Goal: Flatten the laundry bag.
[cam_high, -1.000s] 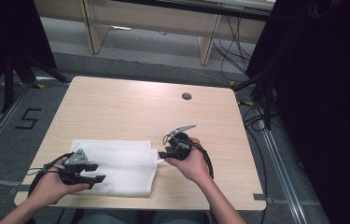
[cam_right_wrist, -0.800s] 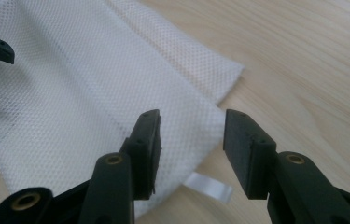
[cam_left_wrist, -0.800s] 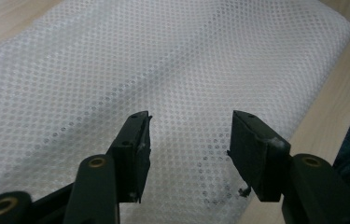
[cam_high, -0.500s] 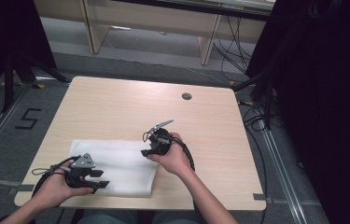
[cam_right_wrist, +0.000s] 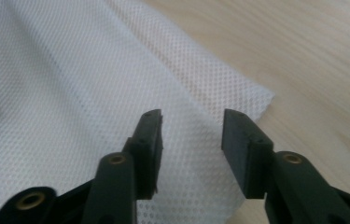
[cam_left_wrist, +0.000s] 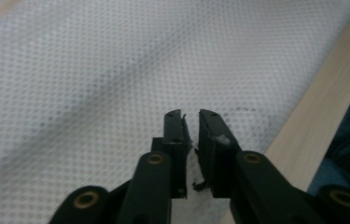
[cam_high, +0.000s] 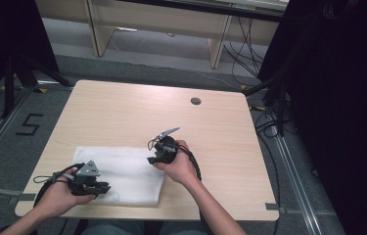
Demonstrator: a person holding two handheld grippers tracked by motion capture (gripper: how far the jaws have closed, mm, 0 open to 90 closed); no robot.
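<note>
A white mesh cloth (cam_high: 122, 174) lies folded flat on the wooden table (cam_high: 122, 112), in the near-left part of the top at about seven o'clock from the table's middle. Its long axis runs side to side, from nine to three o'clock, parallel to the near table edge, with one long edge close to that near edge.

The left gripper (cam_high: 93, 185) sits at the cloth's near-left corner. In the left gripper view its jaws (cam_left_wrist: 191, 135) have just been closing and now stand narrow, a thin slit apart, with a wisp of the cloth's edge (cam_left_wrist: 116, 70) caught between them; the pads appear to pinch that edge.

The right gripper (cam_high: 157, 149) is at the cloth's far-right corner, at about two o'clock from the cloth's centre. In the right gripper view its jaws (cam_right_wrist: 189, 140) have just been closing yet stand fairly wide, straddling the folded corner (cam_right_wrist: 238, 98) without pressing on it.

Judging from this, the cloth looks already folded into a tidy rectangle, and the next fold is only being prepared: one corner is gripped, the other is lined up but not yet seized. What seems left is to close the right jaws, lift both held points, and carry them across.
</note>
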